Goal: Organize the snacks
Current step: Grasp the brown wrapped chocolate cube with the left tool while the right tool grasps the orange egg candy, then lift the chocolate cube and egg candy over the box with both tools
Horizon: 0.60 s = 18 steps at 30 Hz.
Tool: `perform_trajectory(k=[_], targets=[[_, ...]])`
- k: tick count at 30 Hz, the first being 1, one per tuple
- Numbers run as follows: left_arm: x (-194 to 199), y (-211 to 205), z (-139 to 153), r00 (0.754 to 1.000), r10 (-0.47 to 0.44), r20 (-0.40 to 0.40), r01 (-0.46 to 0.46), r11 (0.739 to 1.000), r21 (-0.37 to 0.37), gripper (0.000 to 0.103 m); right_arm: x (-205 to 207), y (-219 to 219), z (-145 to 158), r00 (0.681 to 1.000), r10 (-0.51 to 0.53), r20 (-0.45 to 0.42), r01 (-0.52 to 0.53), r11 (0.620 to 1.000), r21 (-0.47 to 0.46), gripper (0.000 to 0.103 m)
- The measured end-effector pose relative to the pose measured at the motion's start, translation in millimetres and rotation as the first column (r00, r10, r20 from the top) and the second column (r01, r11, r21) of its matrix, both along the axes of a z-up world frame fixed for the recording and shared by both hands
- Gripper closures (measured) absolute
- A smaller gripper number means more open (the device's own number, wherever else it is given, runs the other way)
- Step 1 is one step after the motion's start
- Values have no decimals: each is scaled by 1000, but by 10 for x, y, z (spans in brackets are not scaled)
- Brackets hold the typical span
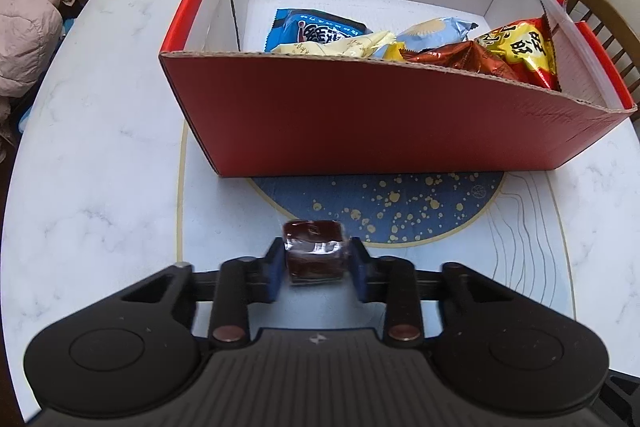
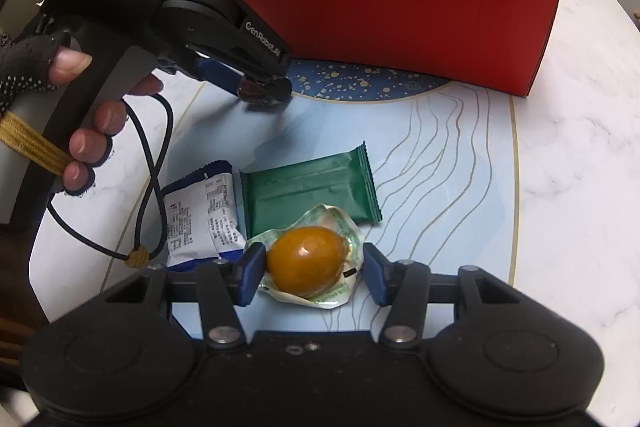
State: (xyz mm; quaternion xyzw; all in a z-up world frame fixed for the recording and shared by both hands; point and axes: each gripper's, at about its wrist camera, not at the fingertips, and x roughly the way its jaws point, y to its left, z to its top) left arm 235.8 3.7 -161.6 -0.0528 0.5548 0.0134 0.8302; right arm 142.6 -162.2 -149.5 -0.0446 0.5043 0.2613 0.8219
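Note:
My left gripper (image 1: 316, 267) is shut on a small dark brown wrapped cube snack (image 1: 314, 261), low over the mat in front of the red cardboard box (image 1: 340, 123). The right wrist view shows that gripper (image 2: 262, 91) from the side, held by a gloved hand (image 2: 88, 143). My right gripper (image 2: 314, 271) is open around a brown egg in a clear wrapper (image 2: 306, 261). Its pads reach the wrapper's edges, with a gap between the right pad and the egg. The egg lies on the mat.
Several snack packets lie in the box, among them a blue one (image 1: 316, 29) and a yellow-red one (image 1: 520, 51). A green packet (image 2: 310, 193) and a white-and-blue packet (image 2: 200, 215) lie on the pale blue mat (image 2: 440, 167). A chair (image 1: 600, 23) stands beyond the marble table.

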Motion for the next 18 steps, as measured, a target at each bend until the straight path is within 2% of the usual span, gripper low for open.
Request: perform_trajectory(k=[8,18], targets=[[-91,110,39,999,30,11,-30,999,-32,73,-11,-17,6,1000,-12,-6,12,1000,10,53],[-346,296,300,995,89,48,-83,991,-106,73,-94,-120,128,998,-52,22,51,998,35,53]])
